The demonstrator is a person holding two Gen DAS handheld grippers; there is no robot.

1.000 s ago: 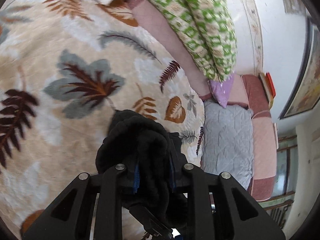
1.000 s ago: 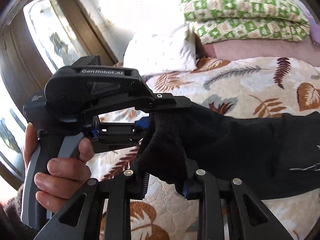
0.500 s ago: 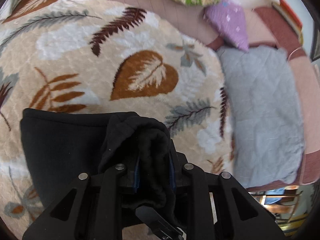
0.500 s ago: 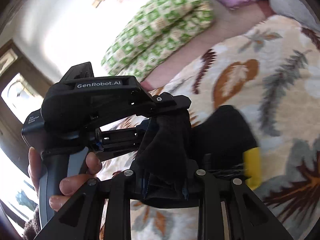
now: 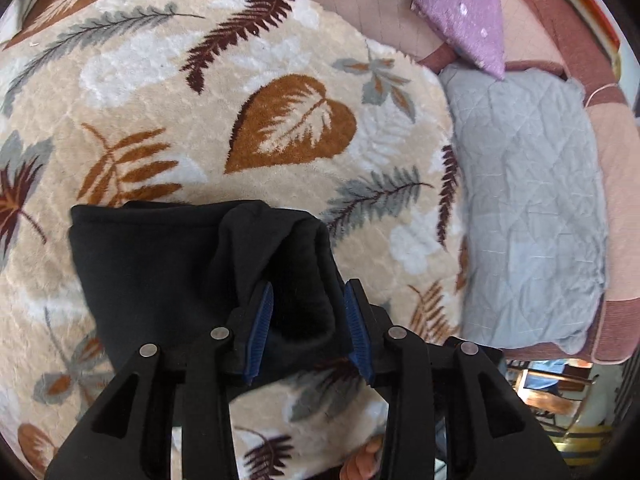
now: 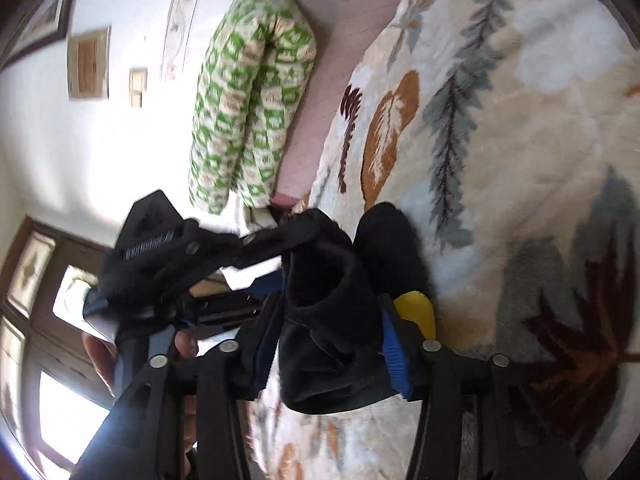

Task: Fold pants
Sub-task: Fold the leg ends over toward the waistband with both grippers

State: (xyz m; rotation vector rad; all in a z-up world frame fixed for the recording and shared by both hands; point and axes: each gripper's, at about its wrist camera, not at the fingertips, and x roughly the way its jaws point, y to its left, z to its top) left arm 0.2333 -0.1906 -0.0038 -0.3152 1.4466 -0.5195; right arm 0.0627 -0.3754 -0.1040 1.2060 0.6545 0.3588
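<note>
The black pants [image 5: 160, 264] lie folded on the leaf-patterned blanket [image 5: 280, 80], with one bunched end lifted between the blue pads of my left gripper [image 5: 308, 320]. The jaws stand wider than before, with black cloth between them. In the right wrist view my right gripper [image 6: 332, 332] has a thick wad of the same pants [image 6: 332, 320] between its jaws, which also stand apart. The left gripper's body [image 6: 168, 256] sits just left of it, held by a hand. A yellow patch [image 6: 416, 312] shows by the right finger.
A grey quilted cushion [image 5: 528, 200] lies right of the blanket. A purple pillow [image 5: 468, 16] and a green-and-white checked quilt [image 6: 248, 100] lie at the far side by the wall. A wooden window frame [image 6: 24, 320] is at the left.
Both grippers swung over and lowered the pants end onto the blanket, making a fold. Both sets of jaws have widened around the cloth.
</note>
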